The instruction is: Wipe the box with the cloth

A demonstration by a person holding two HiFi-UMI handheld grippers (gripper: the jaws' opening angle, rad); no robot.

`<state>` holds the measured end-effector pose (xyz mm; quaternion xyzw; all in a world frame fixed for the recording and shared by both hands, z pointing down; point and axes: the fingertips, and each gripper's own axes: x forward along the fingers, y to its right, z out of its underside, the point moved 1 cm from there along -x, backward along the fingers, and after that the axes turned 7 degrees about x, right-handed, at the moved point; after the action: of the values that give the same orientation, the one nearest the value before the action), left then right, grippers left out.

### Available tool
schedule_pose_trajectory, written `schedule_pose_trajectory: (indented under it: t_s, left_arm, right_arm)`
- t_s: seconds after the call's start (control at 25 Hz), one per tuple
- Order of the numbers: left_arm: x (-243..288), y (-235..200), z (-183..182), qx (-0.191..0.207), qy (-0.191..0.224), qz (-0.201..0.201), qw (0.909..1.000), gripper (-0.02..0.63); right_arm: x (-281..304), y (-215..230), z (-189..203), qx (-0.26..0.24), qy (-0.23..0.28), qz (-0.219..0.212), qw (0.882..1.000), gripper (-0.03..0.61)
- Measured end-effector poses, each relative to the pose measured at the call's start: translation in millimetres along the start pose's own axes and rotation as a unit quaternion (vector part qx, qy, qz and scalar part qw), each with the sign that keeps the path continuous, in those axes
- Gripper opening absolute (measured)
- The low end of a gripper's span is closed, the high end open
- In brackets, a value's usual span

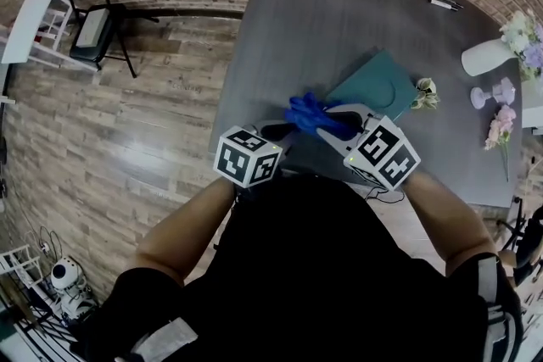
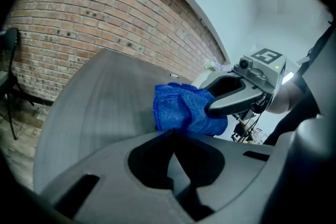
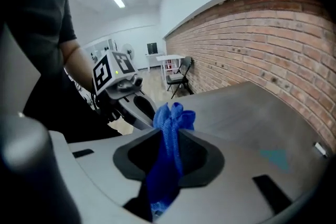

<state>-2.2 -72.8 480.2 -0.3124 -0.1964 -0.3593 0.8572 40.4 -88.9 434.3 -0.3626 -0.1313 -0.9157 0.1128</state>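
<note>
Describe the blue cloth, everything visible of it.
The blue cloth is bright, soft-looking woven fabric, bunched into creased folds. The right gripper clamps it between its jaws, folds sprouting past the tips. It is held over the grey table beside the teal box; the left gripper, jaws shut, meets its edge.

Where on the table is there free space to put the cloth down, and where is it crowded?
The far left part of the table is bare, from the box up to the far edge and left of the pens. The right side is crowded with the vase and flowers.
</note>
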Motion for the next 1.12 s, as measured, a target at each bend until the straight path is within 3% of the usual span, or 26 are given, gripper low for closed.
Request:
schedule_pose_trajectory:
  t_s: [0.12, 0.24, 0.32, 0.44, 0.52, 0.6, 0.72, 0.92, 1.04, 1.12]
  left_arm:
    - [-2.7, -0.9, 7.6, -0.009, -0.004, -0.012, 0.9999, 0.006]
    - [-1.5, 0.8, 10.1, -0.013, -0.003, -0.016, 0.9998, 0.006]
    - [1.3, 4.8, 9.5, -0.010, -0.004, -0.011, 0.9999, 0.008]
    - [7.1, 12.5, 7.3, 0.001, -0.006, 0.001, 1.0000, 0.008]
    - [9.7, 13.8, 6.6, 0.005, -0.010, 0.007, 0.9999, 0.006]
    - [12.1, 13.0, 5.8, 0.007, -0.013, 0.013, 0.9998, 0.006]
    - [15.8, 13.0, 1.0, 0.016, -0.014, 0.025, 0.9995, 0.008]
    - [17.9, 3.6, -18.6, 0.028, 0.000, 0.029, 0.9992, 0.006]
    - [17.3, -3.6, -31.9, 0.036, 0.010, 0.030, 0.9989, 0.006]
    - [16.4, -6.9, -38.6, 0.041, 0.015, 0.032, 0.9985, 0.006]
  right_arm:
    - [-9.4, 26.2, 9.3, 0.028, 0.012, 0.015, 0.999, 0.097]
    - [-33.9, 92.4, 27.0, 0.060, 0.018, 0.093, 0.994, 0.097]
    - [-61.2, 143.6, 44.1, 0.092, 0.014, 0.163, 0.982, 0.097]
    - [-112.3, 199.5, 74.2, 0.096, -0.017, 0.283, 0.954, 0.097]
    - [-134.1, 209.9, 85.9, 0.083, -0.035, 0.331, 0.939, 0.097]
    - [-139.3, 203.2, 89.0, 0.061, -0.045, 0.351, 0.933, 0.097]
    - [-124.1, 168.3, 84.4, 0.028, -0.047, 0.337, 0.940, 0.097]
    - [-75.7, 71.8, 71.3, 0.014, -0.029, 0.239, 0.971, 0.097]
    - [-58.5, 19.4, 62.3, 0.043, -0.009, 0.169, 0.985, 0.097]
    - [-56.3, 1.8, 56.6, 0.090, 0.019, 0.131, 0.987, 0.097]
